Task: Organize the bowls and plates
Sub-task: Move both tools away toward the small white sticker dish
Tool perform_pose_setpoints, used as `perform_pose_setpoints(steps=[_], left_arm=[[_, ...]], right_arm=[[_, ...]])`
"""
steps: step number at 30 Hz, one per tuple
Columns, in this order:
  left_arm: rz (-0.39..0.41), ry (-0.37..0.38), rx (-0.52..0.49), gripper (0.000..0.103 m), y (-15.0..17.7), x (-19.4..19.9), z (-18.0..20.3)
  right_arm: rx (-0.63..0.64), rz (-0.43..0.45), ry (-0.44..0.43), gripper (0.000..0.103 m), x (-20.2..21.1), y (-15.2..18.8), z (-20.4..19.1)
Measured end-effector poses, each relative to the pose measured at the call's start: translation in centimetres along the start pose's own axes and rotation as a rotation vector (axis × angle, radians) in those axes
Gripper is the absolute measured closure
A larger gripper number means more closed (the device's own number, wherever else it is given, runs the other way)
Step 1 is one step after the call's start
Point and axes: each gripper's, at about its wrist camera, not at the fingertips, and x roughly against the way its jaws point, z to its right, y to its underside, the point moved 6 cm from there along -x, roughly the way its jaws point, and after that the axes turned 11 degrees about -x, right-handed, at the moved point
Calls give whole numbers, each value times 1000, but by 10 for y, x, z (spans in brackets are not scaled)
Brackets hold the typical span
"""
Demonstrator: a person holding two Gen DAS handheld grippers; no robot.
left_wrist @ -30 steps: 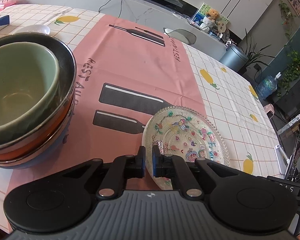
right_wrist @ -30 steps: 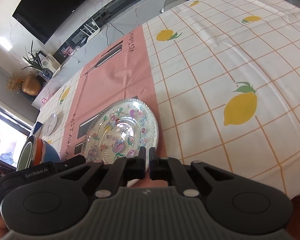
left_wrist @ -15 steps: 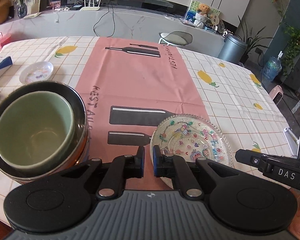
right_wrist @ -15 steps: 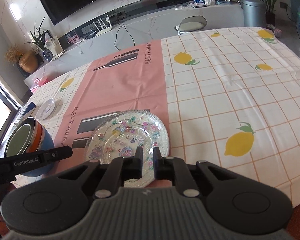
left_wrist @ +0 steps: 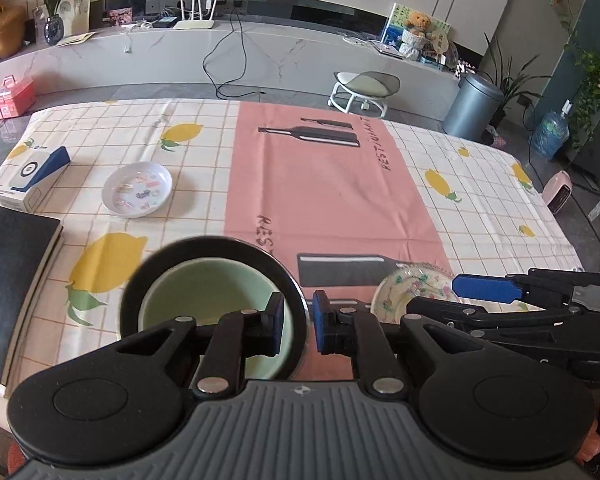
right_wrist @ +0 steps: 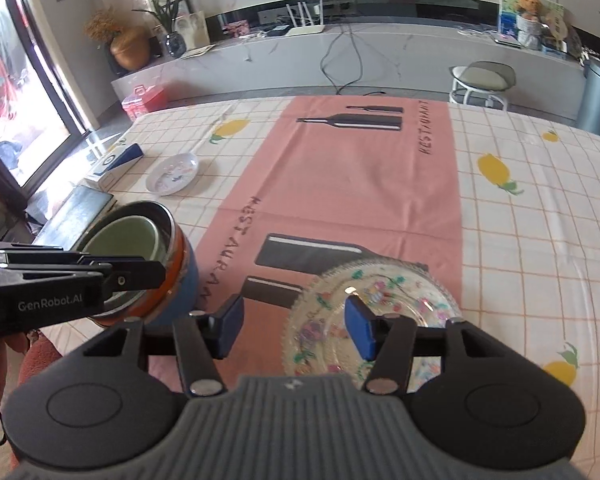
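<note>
Two hand-held grippers hung above the near edge of the tabletop [left_wrist: 204,160], both with jaws opening and nothing between them. The left hand-held gripper [left_wrist: 296,322] showed only a narrow gap between its blue pads, and the right hand-held gripper [right_wrist: 296,330] stood much wider.

The clear, scallop-edged glass plate with coloured floral decals [right_wrist: 380,308] lay flat on the pink runner, below and behind the right gripper's pad. The nested stack of bowls, a pale green ceramic bowl inside dark-rimmed orange and blue ones [left_wrist: 212,300], sat to its left, under the left gripper. A small white decorated dish [left_wrist: 137,194] rested well apart, farther back on the left, near a blue-and-white box [left_wrist: 36,180] and a dark book [left_wrist: 12,280].

Several risks followed from this layout. The glass plate was thin, slick and lay flush on cloth, so a pinch on its rim could have slipped or dragged the cloth and shifted everything on it. The bowl stack stood tall and close to the tabletop edge; a nudge from the left gripper's body could have tipped it or pushed it off. The two grippers were crowded together over the same corner, so one reaching for the plate could have struck the other. Setting glass onto ceramic too hard could have chipped either.
</note>
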Motion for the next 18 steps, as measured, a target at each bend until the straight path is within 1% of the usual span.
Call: perform_pose_setpoints(steps=[2, 6, 9, 10, 12, 14, 16, 17, 18], left_arm=[[21, -6, 31, 86, -10, 7, -25], [32, -59, 92, 86, -25, 11, -80], [16, -87, 117, 86, -32, 1, -113], [3, -93, 128, 84, -34, -5, -122], [-16, -101, 142, 81, -37, -19, -141], [-25, -114, 148, 81, -40, -33, -156], [-31, -143, 143, 80, -41, -46, -171], [-35, -144, 142, 81, -42, -53, -176], [-39, -128, 154, 81, -43, -60, -182]], right_arm=[[15, 1, -25, 44, -6, -13, -15], [31, 1, -93, 44, -25, -41, -43], [28, -9, -98, 44, -50, -63, -60], [27, -18, -98, 44, -59, -70, -66], [17, -60, -111, 45, -81, -82, -78], [6, -99, -115, 46, -102, -93, -88], [-18, -144, -119, 52, -126, -103, -98], [-35, -168, -121, 55, -137, -107, -101], [-60, -193, -123, 58, -149, -111, -104]])
